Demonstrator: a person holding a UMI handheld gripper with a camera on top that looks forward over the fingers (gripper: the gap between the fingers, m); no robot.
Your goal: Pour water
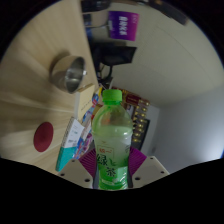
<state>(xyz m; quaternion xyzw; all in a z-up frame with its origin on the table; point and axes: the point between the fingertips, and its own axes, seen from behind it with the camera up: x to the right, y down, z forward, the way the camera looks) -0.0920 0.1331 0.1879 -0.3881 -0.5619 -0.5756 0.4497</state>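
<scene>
Desk: pale wood, upper left of frame. Bottle: green cap and label, upright, lower centre, clamped between the fingers of the tool. Bowl: metal, upper left, well beyond the bottle. Step, as judged: bottle grasped, pour not begun. Next: carry to bowl, tilt over rim.

The bottle stands between the fingers, with the bowl well beyond on the table.
</scene>
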